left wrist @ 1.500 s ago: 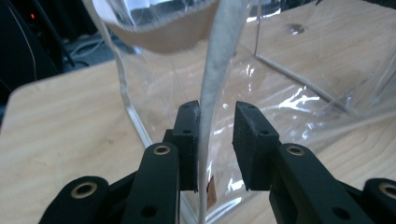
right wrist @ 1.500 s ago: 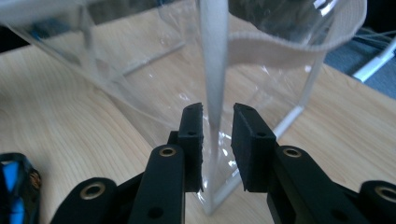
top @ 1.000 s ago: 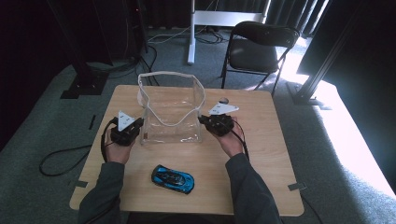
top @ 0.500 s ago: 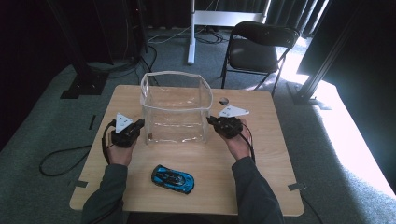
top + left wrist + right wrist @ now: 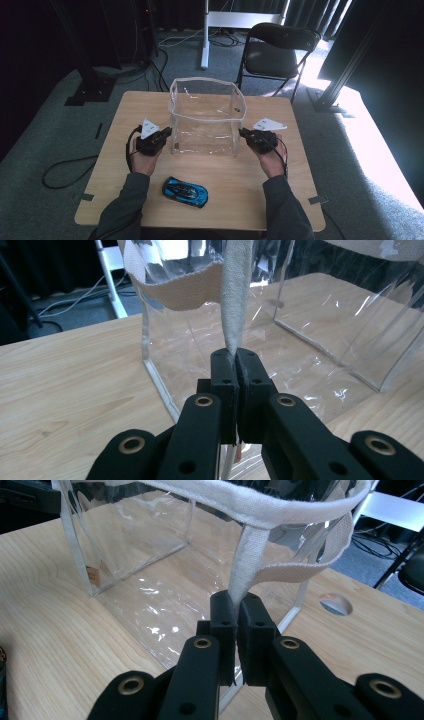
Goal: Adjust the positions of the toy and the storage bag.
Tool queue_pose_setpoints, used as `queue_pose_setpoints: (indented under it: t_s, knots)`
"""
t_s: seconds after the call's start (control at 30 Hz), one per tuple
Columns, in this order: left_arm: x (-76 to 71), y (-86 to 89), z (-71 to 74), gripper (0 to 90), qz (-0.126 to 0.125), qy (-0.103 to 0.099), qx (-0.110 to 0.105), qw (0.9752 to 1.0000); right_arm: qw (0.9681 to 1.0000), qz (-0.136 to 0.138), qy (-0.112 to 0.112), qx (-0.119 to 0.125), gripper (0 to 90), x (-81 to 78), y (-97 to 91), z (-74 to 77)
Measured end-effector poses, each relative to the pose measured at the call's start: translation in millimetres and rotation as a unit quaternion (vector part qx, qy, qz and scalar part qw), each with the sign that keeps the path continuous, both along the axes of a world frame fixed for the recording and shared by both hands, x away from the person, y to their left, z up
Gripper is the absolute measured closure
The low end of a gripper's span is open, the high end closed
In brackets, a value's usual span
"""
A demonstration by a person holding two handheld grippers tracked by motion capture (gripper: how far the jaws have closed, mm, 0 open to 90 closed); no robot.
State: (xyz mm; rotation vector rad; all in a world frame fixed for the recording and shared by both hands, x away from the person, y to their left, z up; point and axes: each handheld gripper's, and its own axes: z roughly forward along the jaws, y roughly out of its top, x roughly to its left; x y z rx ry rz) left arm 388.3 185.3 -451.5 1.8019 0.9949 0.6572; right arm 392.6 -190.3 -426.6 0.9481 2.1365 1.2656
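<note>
Left claw (image 5: 167, 133) sits at the left side of the clear bag (image 5: 205, 122), low down near the bench (image 5: 240, 190), and it is clenched on the bag's white edge strip (image 5: 235, 300); in the left gripper view that strip runs straight up out of the pinched jaws, with a tan webbing handle (image 5: 190, 287) looping behind it. The bag stands upright mid-bench, mouth facing up, walls clear enough to see the wood through them. Seen from the high view its long axis runs across the bench, left to right, from one claw to the other, and its rim is spread into a wide rectangle. In front of it, nearer the person, a blue toy car (image 5: 185, 192) lies on the bench, well apart from the bag, its length running slantwise left to right. Over to the right: the right claw (image 5: 243, 134) is at the bag's right side, also clamped tight on a white edge strip (image 5: 247, 560), which rises from the jaws to the bag's rim in the right gripper view.
</note>
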Motion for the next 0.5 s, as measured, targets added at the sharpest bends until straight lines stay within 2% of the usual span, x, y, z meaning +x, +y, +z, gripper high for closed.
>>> queue_pose_setpoints:
  t_s: [0.5]
  knots:
    - [-2.7,-26.9,2.9,88.2,-0.043,0.006,0.012,0.999,0.9998,-0.022,-0.002,0.0,86.6,-28.3,-32.1,-0.8]
